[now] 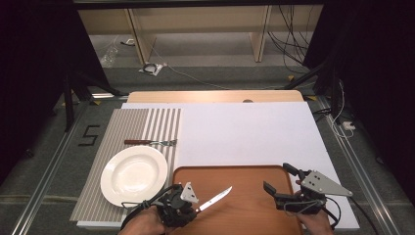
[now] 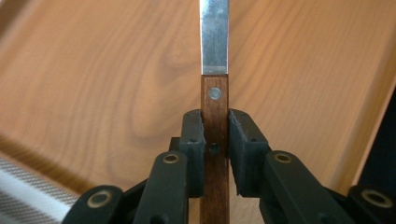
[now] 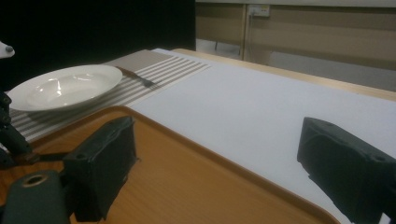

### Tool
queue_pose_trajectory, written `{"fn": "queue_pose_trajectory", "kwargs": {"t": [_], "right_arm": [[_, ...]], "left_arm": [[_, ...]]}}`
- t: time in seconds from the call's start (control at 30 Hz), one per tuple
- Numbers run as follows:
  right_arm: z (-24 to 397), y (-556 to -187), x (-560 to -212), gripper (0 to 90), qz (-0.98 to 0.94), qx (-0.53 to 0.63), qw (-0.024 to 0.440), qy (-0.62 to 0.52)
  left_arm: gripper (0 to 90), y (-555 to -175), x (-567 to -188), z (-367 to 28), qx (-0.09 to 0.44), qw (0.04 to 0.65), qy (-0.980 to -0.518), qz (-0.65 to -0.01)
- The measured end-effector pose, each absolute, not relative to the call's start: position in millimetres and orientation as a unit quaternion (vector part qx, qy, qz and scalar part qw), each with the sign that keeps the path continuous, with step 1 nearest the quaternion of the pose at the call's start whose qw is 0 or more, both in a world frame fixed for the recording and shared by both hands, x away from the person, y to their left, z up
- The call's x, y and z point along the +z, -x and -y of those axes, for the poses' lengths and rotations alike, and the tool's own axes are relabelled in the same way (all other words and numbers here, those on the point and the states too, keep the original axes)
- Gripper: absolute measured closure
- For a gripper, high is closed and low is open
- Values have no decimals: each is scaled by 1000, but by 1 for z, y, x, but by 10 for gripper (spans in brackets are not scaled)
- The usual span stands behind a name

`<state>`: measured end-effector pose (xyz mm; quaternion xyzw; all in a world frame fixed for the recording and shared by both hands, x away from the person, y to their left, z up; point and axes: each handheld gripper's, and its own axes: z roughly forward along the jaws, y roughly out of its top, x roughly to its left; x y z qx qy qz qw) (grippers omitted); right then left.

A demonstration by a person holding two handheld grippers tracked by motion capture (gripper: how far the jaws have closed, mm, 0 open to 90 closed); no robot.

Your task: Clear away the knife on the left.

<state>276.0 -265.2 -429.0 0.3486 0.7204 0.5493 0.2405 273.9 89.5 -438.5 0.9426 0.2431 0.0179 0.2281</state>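
High view: the left gripper [image 1: 195, 208], at the wooden tray's [image 1: 244, 205] eight o'clock corner, is clamped on a knife [image 1: 215, 198] by its wooden handle, blade pointing toward two o'clock above the tray. The right gripper [image 1: 280, 180], jaws wide apart, holds nothing at the tray's four o'clock. A white plate [image 1: 133, 174] sits at nine o'clock.
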Motion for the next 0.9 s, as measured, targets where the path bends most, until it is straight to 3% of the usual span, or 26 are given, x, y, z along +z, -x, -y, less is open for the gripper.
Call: {"fn": "queue_pose_trajectory", "kwargs": {"t": [0.9], "right_arm": [[265,-275,-429,126,-720,551,240,-347]], "left_arm": [[765,-262,-457,-74,-11,180,-954,-239]]}}
